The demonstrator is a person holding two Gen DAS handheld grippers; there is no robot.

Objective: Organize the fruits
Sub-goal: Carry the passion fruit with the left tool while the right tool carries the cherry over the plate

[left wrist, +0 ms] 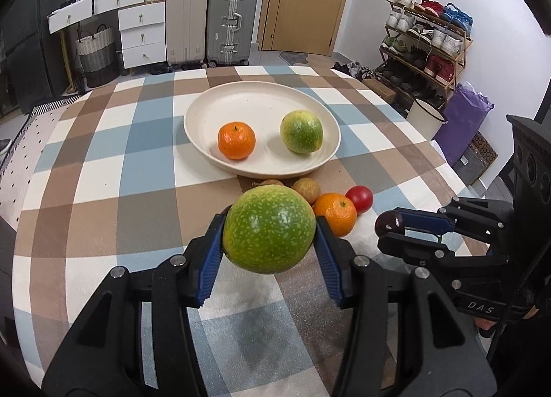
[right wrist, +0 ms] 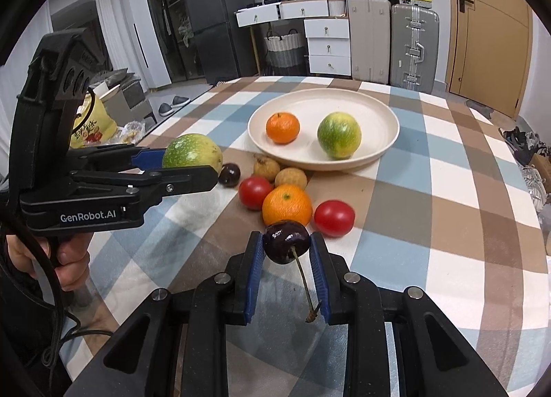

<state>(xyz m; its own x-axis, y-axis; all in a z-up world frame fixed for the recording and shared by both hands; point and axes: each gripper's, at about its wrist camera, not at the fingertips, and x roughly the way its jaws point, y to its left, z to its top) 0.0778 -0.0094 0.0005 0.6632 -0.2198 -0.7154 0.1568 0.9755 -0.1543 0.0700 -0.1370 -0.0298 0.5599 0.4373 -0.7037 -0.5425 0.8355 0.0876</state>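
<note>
While the checked table [left wrist: 103, 163] carries everything, the cream plate [left wrist: 261, 104] is my landmark: an orange [left wrist: 237, 140] and a green fruit [left wrist: 301, 132] already sit in it, likely gathered there. Nearer than the plate, my left gripper [left wrist: 269, 230] is clamped partway on a second green fruit [left wrist: 269, 228], lifted clear. My right gripper [right wrist: 286, 242] is pinched tight on a dark cherry [right wrist: 286, 242]. Only the right view shows both tomatoes [right wrist: 334, 218] and a loose cherry [right wrist: 229, 175].
</note>
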